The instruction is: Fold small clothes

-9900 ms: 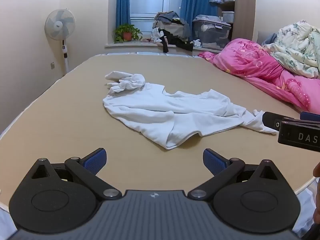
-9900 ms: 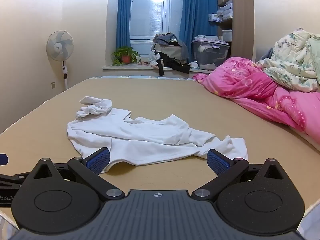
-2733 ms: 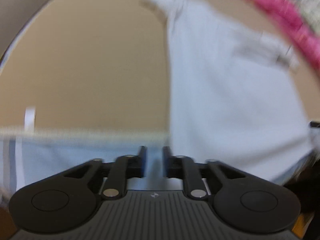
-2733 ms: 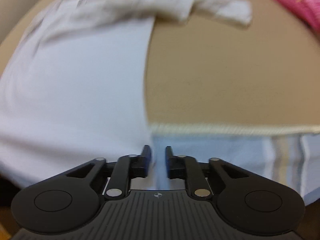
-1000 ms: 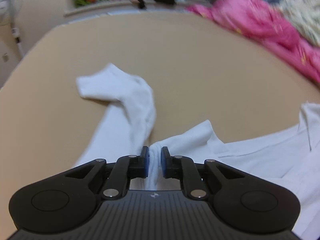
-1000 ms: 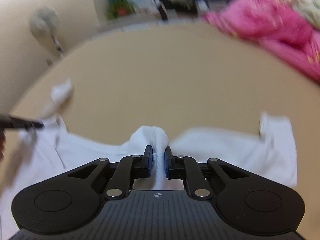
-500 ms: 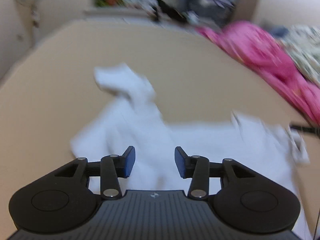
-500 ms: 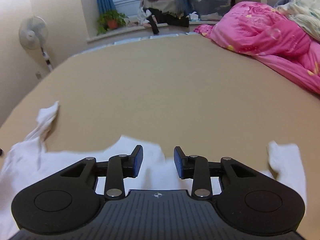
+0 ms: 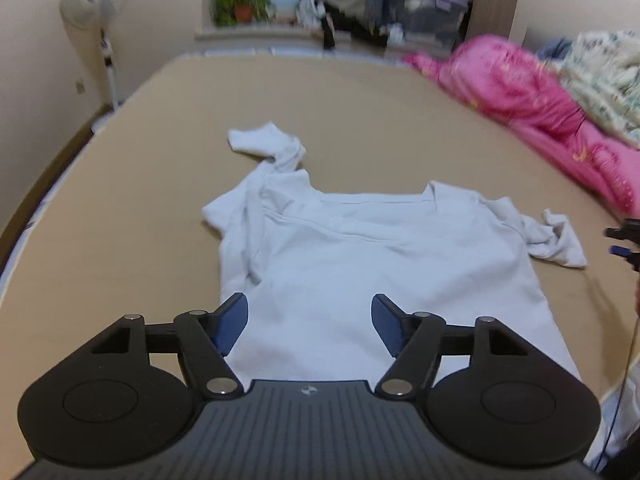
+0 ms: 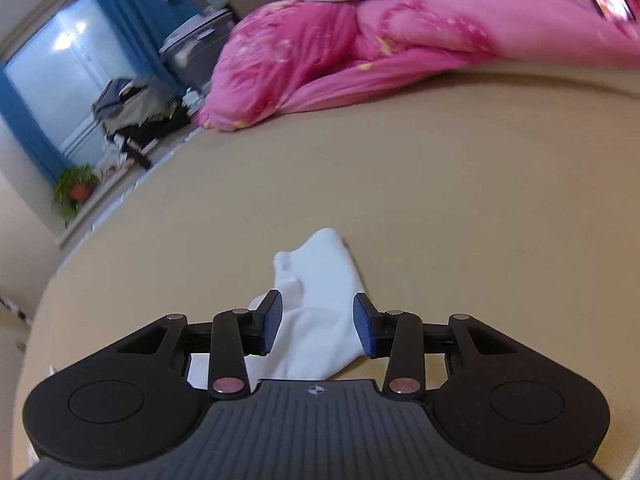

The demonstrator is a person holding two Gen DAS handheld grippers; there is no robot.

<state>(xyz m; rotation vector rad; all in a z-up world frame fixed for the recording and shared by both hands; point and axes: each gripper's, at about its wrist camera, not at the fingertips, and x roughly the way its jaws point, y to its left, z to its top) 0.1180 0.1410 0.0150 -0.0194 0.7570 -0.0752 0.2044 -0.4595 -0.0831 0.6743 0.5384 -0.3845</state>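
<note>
A white T-shirt [image 9: 372, 260] lies spread on the tan bed [image 9: 120, 208], collar at the far side. Its left sleeve [image 9: 264, 142] is crumpled and twisted away from the body, and its right sleeve [image 9: 556, 236] is bunched up. My left gripper [image 9: 310, 314] hangs over the shirt's near left part, its jaws opening with nothing between them. My right gripper [image 10: 318, 320] is tilted over the right sleeve [image 10: 320, 280]; its jaws are opening and the blue pads [image 10: 272, 320] stand clear of the cloth. Its tips [image 9: 624, 240] show at the right edge of the left wrist view.
A pink quilt [image 9: 532, 92] and a floral duvet [image 9: 600, 72] lie along the bed's right side. A standing fan [image 9: 94, 4] is by the left wall. A potted plant [image 9: 240, 8], piled clothes and storage boxes [image 9: 424, 12] sit by the window.
Both grippers let go of the shirt near its collar and opened. The left one drew back and rose, so the whole shirt shows. The right one swung right and rolled over the right sleeve.
</note>
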